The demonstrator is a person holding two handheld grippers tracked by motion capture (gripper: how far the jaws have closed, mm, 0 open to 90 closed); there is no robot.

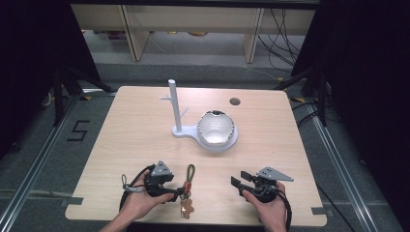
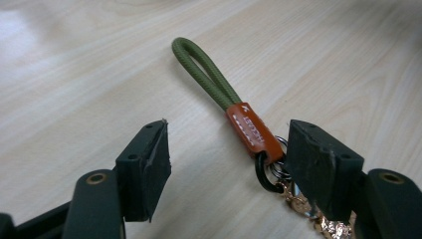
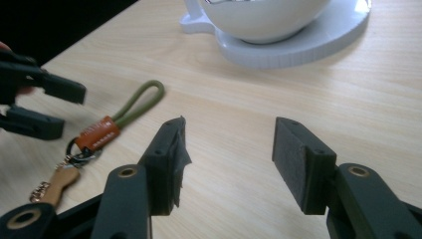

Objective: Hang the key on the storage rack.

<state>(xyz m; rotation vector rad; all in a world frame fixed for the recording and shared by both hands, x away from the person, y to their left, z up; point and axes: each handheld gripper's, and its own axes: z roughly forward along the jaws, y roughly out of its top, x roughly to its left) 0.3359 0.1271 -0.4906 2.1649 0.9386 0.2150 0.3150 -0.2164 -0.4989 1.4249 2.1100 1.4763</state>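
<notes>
Your left gripper (image 2: 226, 164), jaws apart and empty, sits right beside the keychain (image 1: 187, 186) at the table's (image 1: 145, 130) near edge, its green loop (image 2: 204, 74) pointing away toward the white stand (image 1: 175, 108), while your right gripper (image 3: 229, 159), also open, lies farther off.

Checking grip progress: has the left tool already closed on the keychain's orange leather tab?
No, the left tool stands open, its pads apart on either side of the keychain, which lies on the table.
</notes>
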